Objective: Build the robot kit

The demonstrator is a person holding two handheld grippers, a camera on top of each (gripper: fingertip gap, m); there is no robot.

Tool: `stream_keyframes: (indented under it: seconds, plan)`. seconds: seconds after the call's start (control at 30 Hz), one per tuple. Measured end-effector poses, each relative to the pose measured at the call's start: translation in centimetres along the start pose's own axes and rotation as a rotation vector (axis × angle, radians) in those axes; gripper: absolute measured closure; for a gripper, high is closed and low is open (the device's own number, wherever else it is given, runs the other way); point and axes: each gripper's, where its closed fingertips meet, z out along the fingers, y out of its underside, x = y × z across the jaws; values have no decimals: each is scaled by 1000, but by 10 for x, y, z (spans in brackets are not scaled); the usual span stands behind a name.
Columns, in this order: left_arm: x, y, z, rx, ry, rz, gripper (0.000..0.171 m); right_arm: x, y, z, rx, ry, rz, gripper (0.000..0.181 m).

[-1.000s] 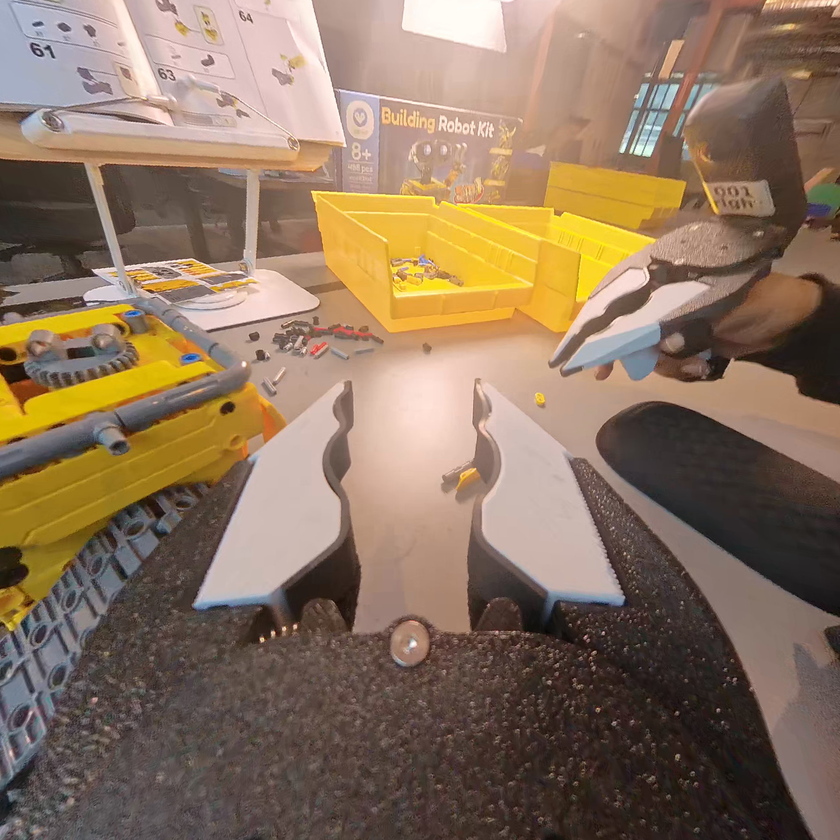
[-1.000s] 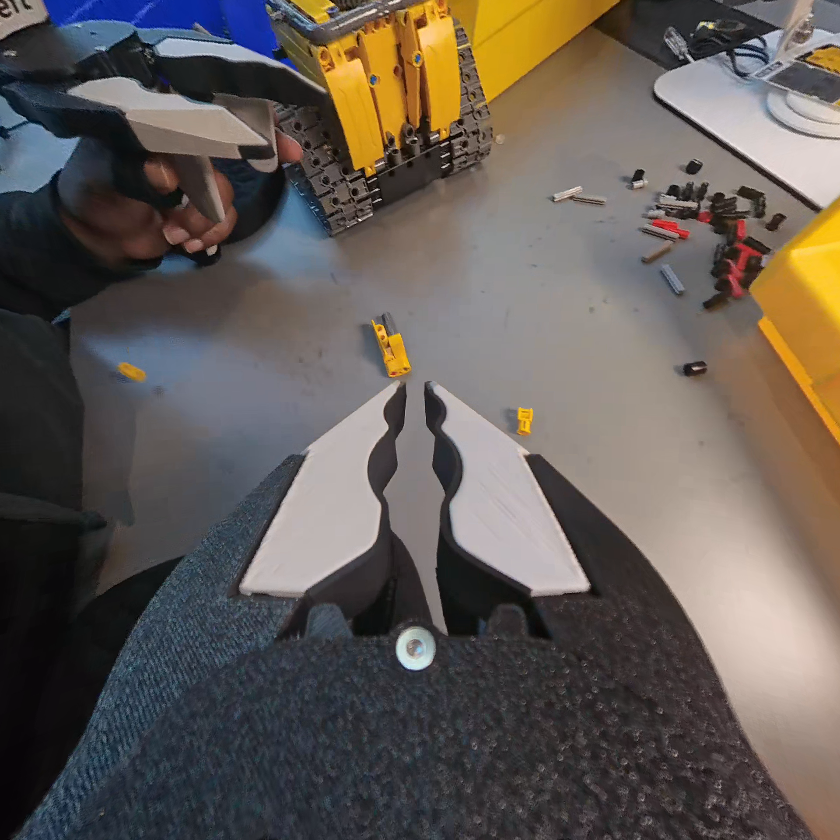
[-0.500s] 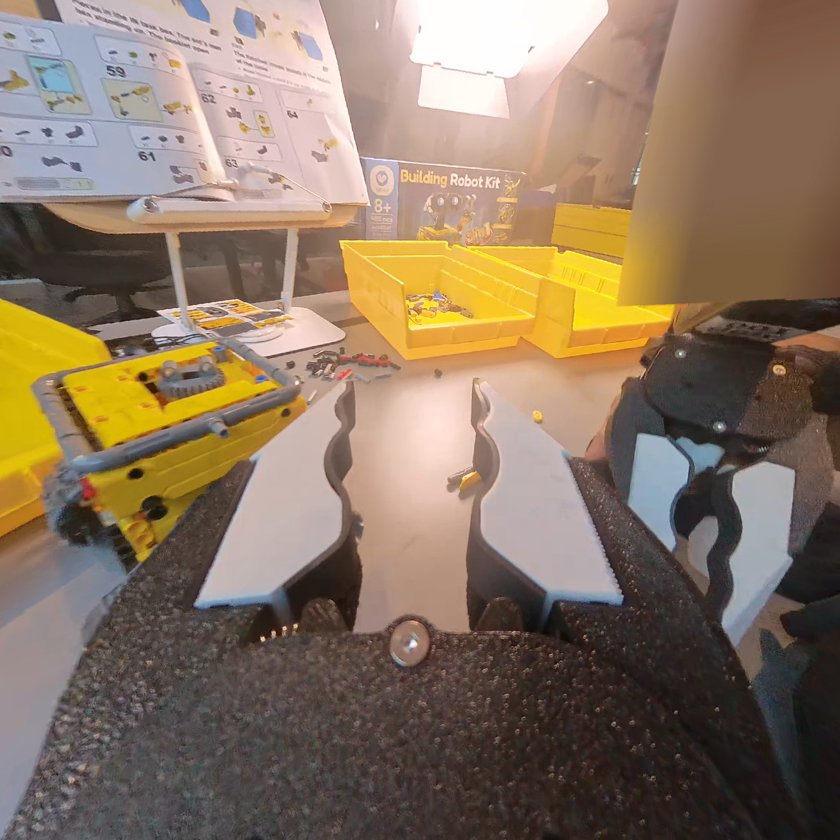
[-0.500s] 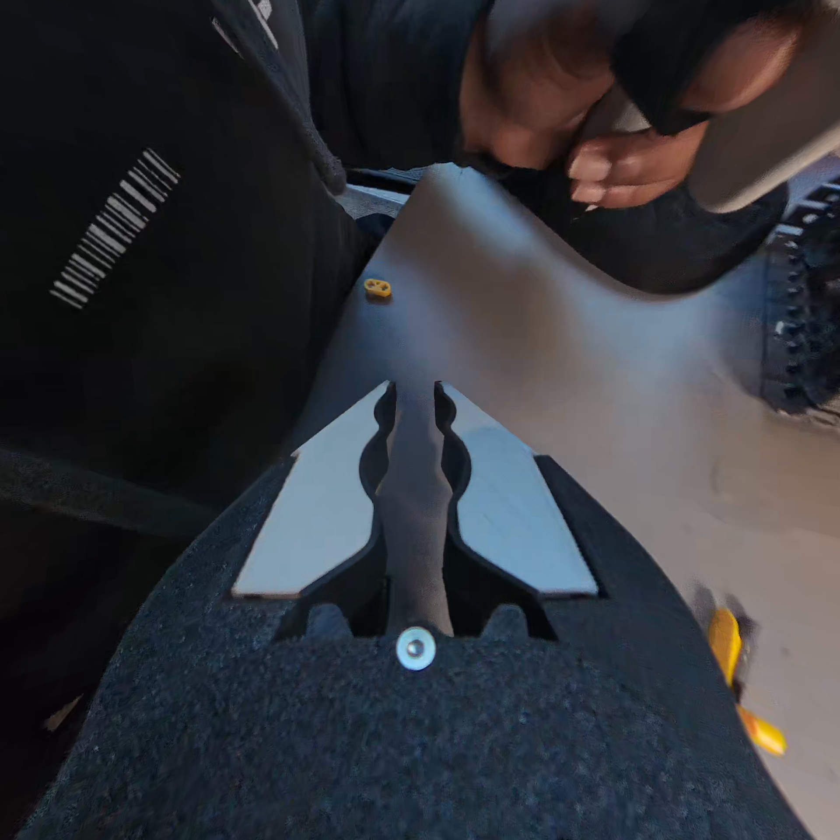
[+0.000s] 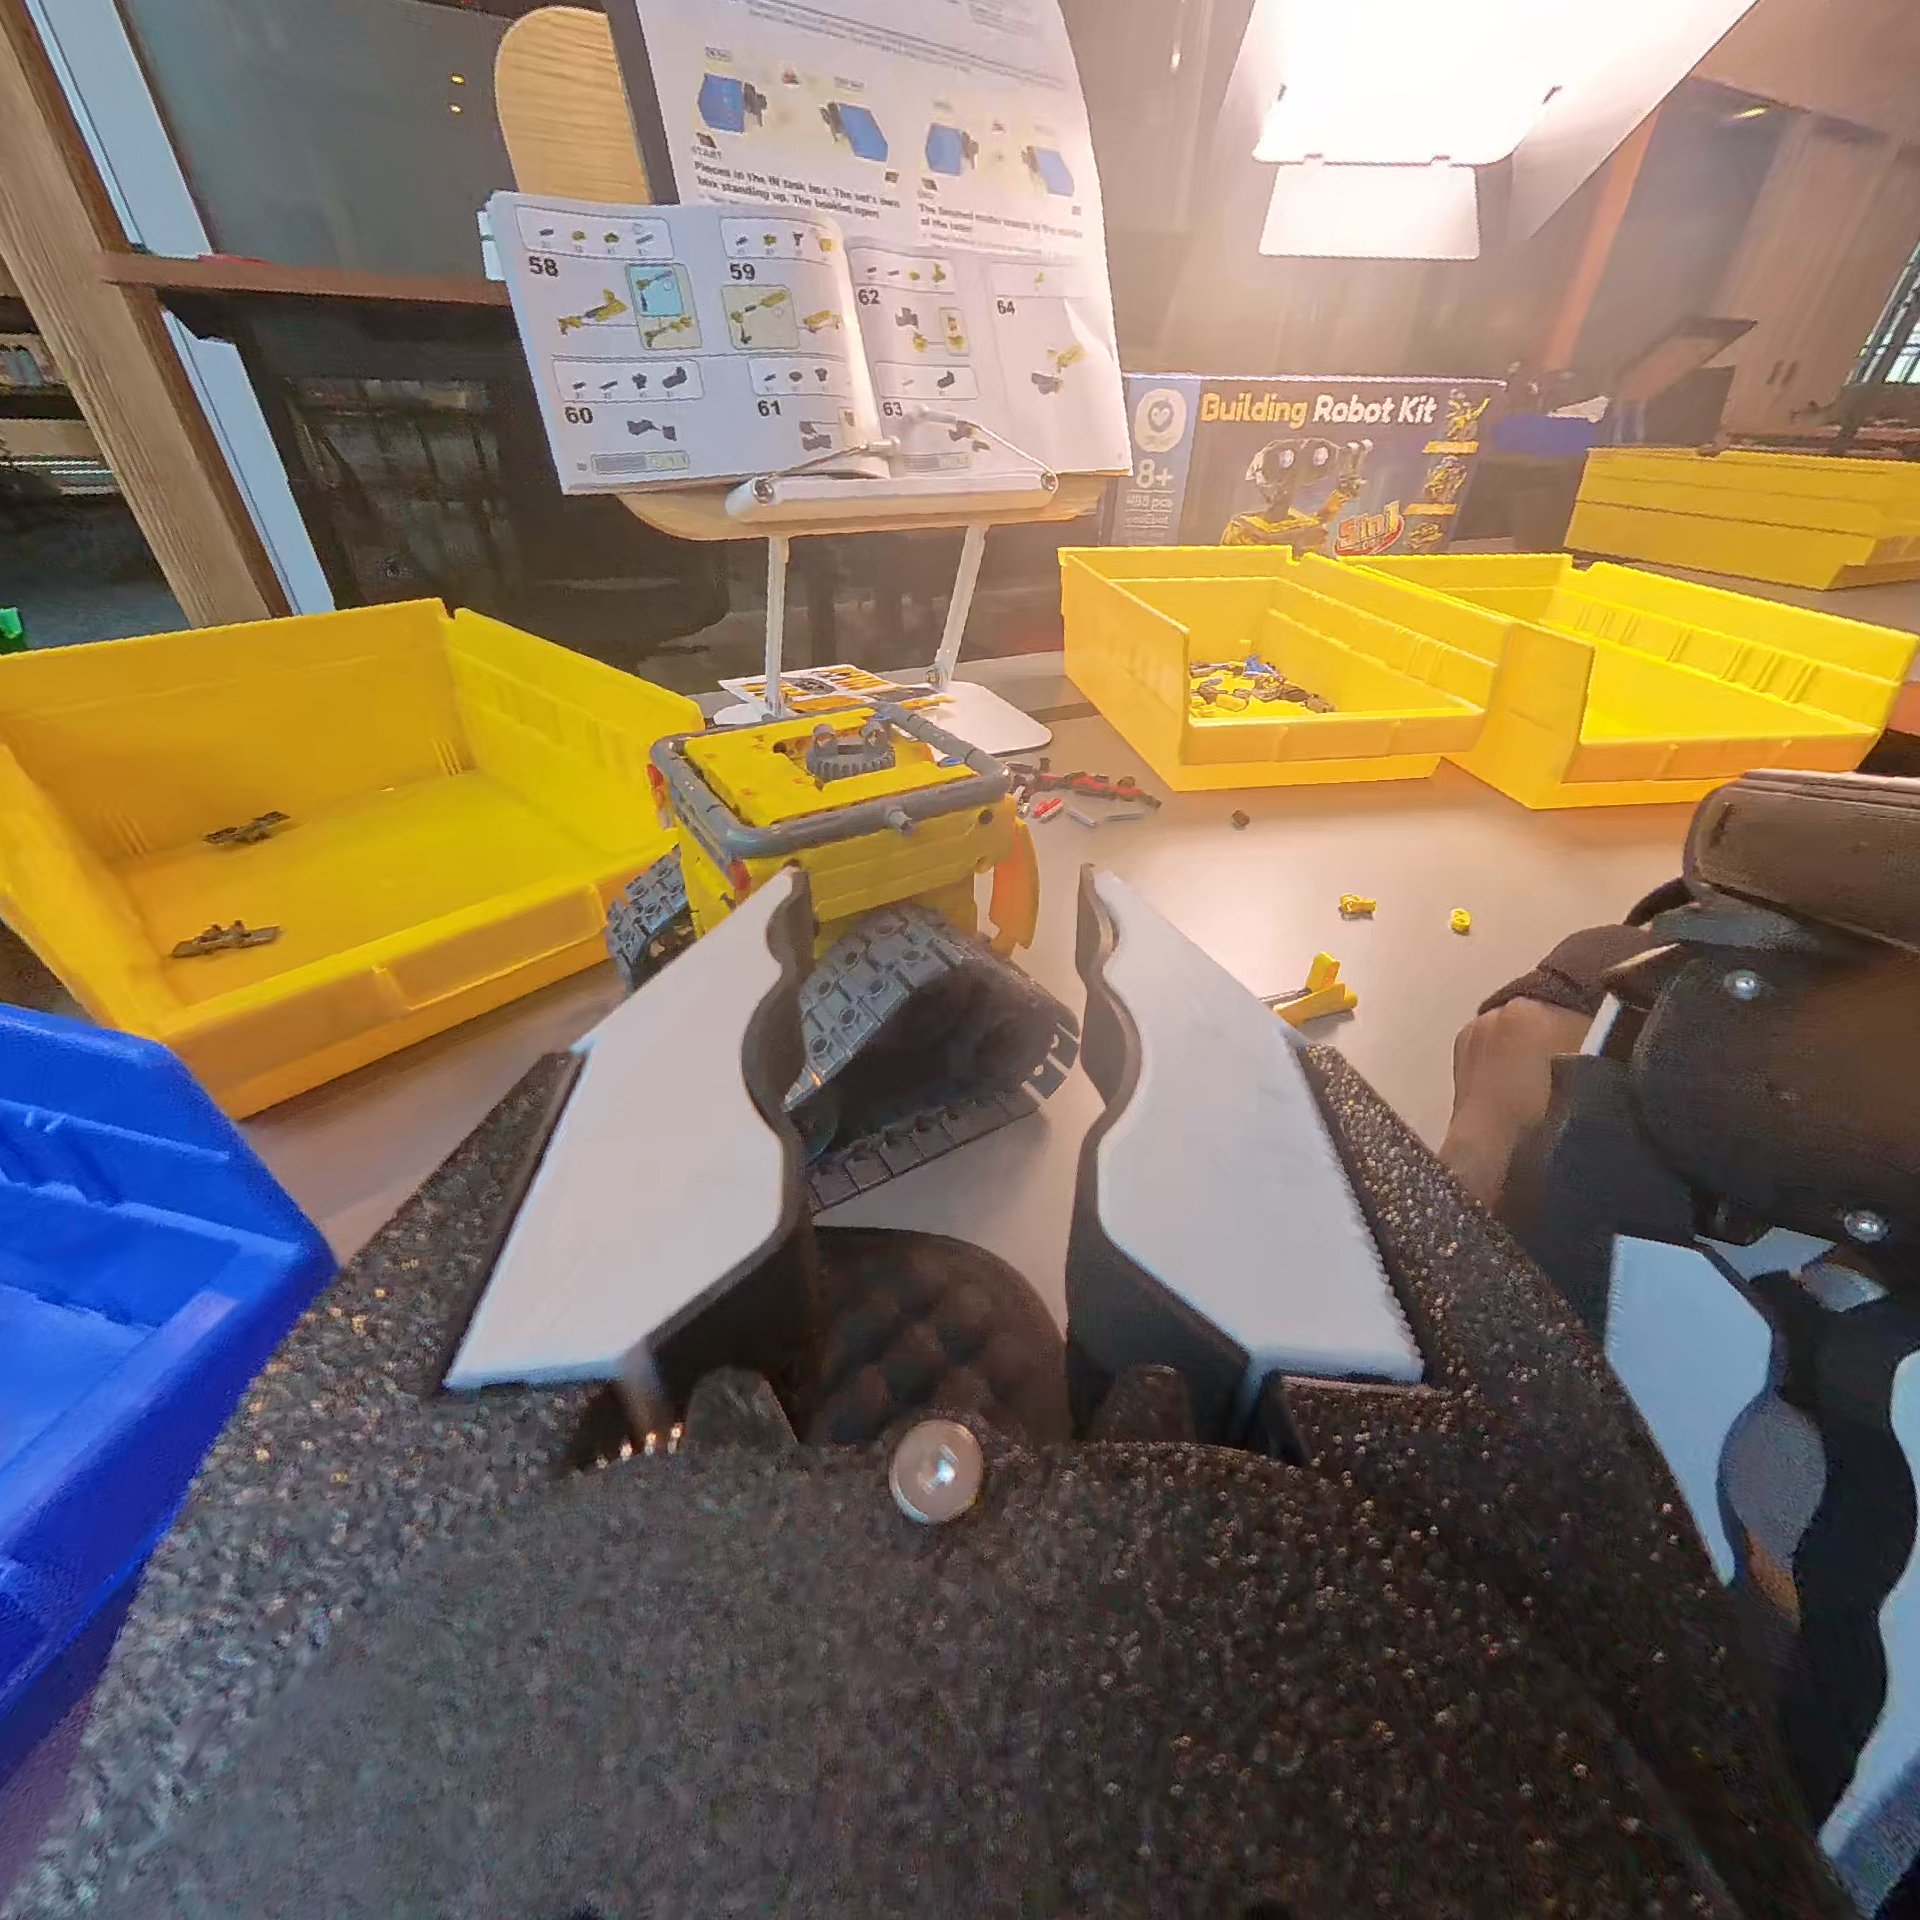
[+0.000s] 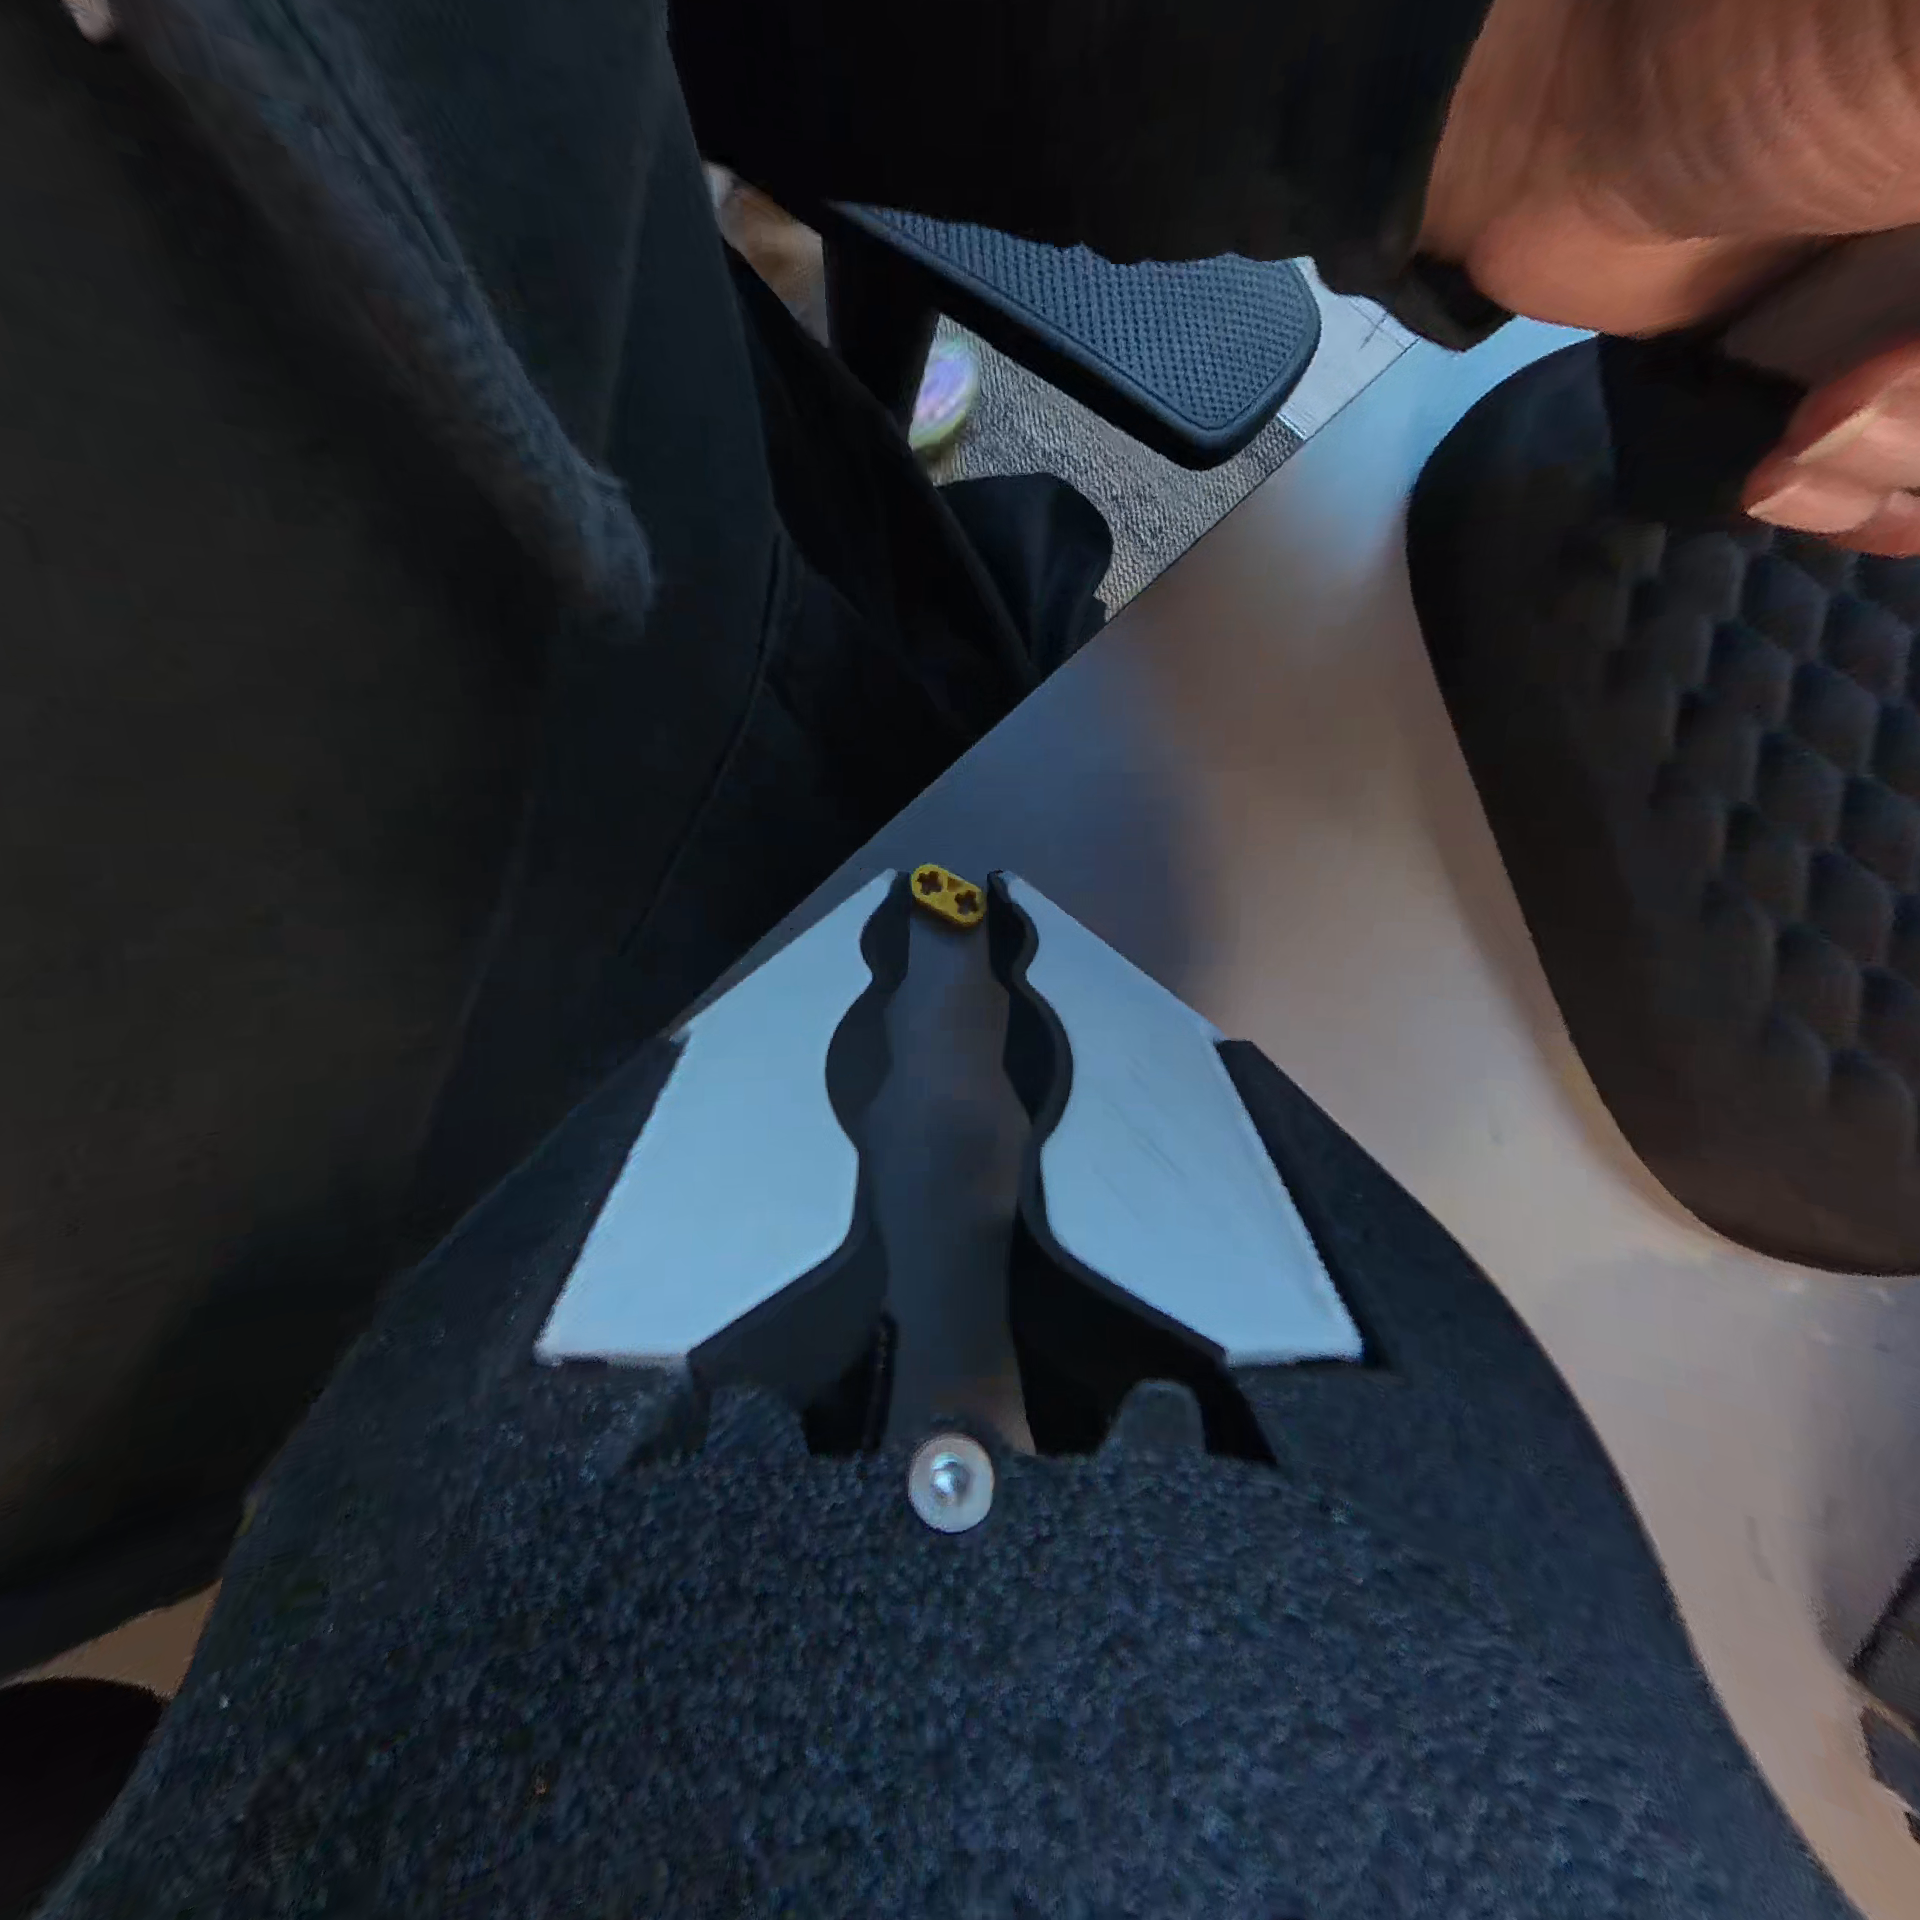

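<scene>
Left claw (image 5: pixel 940 904) gapes empty before the toy robot (image 5: pixel 842 831); right claw (image 6: pixel 943 883), slightly parted, brackets a yellow piece (image 6: pixel 947 896) near the bench (image 6: pixel 1299 831) edge.

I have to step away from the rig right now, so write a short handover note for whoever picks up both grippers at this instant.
Left gripper: open, empty, held above the grey table, pointed at the yellow brick-built tracked vehicle with grey treads.

Right gripper: jaws narrowly apart around a small yellow two-hole flat connector at the table's near edge; whether it is gripped cannot be told.

Around: loose small pieces beyond the vehicle; more in the yellow plastic bin behind; open instruction booklet on a stand.

Done: vehicle body and tracks look assembled. Left: connector not lifted; loose pieces unplaced.
</scene>
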Motion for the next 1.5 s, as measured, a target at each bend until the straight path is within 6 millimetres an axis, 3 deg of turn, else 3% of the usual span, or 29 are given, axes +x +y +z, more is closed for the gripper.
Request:
stream_keyframes:
  seconds: [0.27,0.37,0.43,0.47,0.6,0.7,0.77,0.87,0.97,1.17,1.37,1.5]
  plan:
    - [5,6,1,-10,12,12,122,-1,3,-2,-43,-6,-2,168]
    - [8,7,0,-10,16,23,122,4,17,-15,-21,47,65,169]
    - [9,7,0,-10,19,25,122,10,32,-35,11,108,148,169]
    - [9,7,1,-11,22,24,122,14,41,-49,29,152,192,181]
    - [12,8,7,-19,46,23,122,29,101,-123,27,402,361,181]
    - [16,10,17,-35,68,32,122,24,135,-172,26,552,470,178]
    - [20,9,25,-38,87,40,122,16,147,-197,18,641,504,174]
    - [25,11,37,-53,106,50,122,3,138,-218,95,725,530,168]
    - [30,12,45,-58,118,50,122,-9,130,-211,144,746,549,163]
    - [37,19,52,-101,143,46,122,-18,116,-147,111,589,531,154]
    - [30,19,51,-89,148,-16,120,6,107,-139,88,553,489,146]
    - [28,18,47,-69,150,-35,120,8,107,-124,52,480,452,144]
